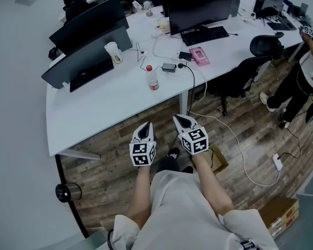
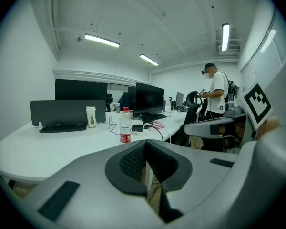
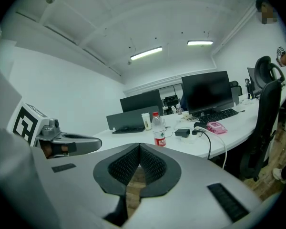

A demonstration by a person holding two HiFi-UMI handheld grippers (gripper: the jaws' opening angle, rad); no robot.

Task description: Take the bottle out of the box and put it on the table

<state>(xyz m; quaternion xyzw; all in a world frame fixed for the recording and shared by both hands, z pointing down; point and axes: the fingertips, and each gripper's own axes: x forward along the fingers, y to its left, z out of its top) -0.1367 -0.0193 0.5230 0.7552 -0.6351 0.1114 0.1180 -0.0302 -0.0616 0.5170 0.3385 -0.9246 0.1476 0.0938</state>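
A clear water bottle (image 1: 153, 78) with a red cap and red label stands upright on the white table (image 1: 104, 108); it also shows as the bottle (image 2: 126, 125) in the left gripper view and the bottle (image 3: 158, 129) in the right gripper view. My left gripper (image 1: 145, 124) and right gripper (image 1: 181, 119) hang side by side over the wood floor, short of the table's near edge and well away from the bottle. Both are shut with nothing between the pads, as seen at the left gripper (image 2: 145, 144) and the right gripper (image 3: 139, 147).
The table carries dark monitors (image 1: 88, 56), a keyboard (image 1: 205, 35), a paper cup (image 1: 113, 51), a pink object (image 1: 200, 55) and cables. An office chair (image 1: 250, 61) stands at the right. Cardboard boxes (image 1: 219, 159) (image 1: 279, 215) lie on the floor. A person (image 1: 305, 82) stands at the far right.
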